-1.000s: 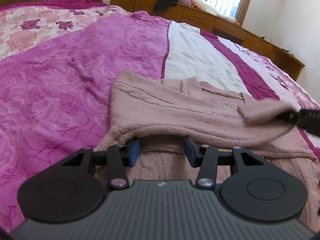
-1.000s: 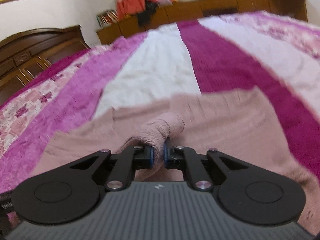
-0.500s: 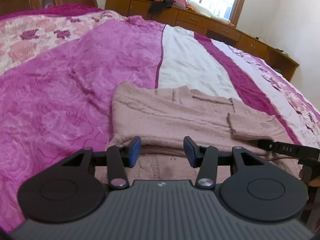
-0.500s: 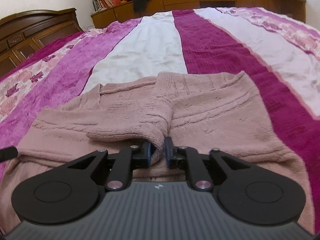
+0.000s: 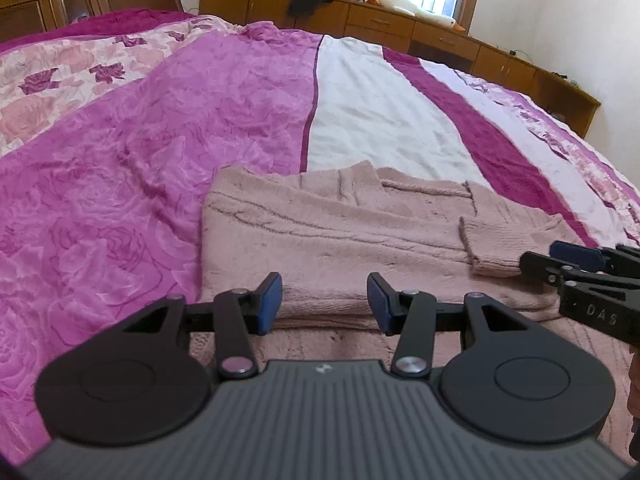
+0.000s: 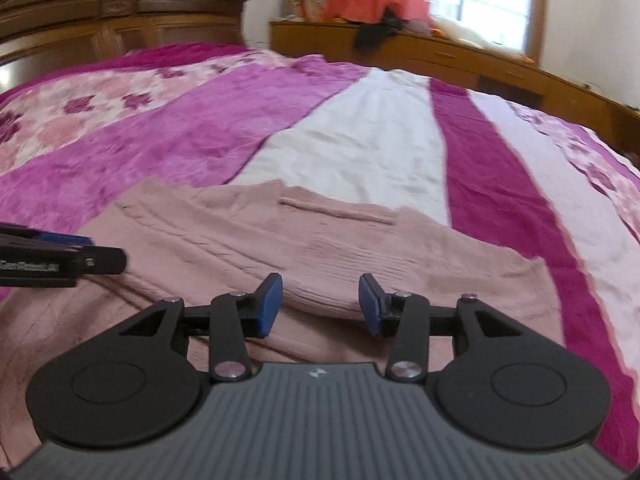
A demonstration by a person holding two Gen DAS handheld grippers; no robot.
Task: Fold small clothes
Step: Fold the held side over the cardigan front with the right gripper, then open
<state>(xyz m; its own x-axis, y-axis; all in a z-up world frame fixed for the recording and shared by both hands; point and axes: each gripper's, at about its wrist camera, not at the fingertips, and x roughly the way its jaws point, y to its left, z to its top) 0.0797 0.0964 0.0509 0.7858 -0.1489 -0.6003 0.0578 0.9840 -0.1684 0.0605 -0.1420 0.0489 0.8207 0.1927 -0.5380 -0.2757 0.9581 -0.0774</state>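
The pink sweater (image 5: 340, 240) lies crosswise just ahead of both spread, empty grippers, left gripper (image 5: 325, 305) and right gripper (image 6: 320, 305), its folded sleeve seemingly nearer the right.

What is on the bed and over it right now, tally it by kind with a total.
Pink knitted sweater: 1
Grippers, left gripper and right gripper, both open: 2
Bedspread: 1
Total: 4
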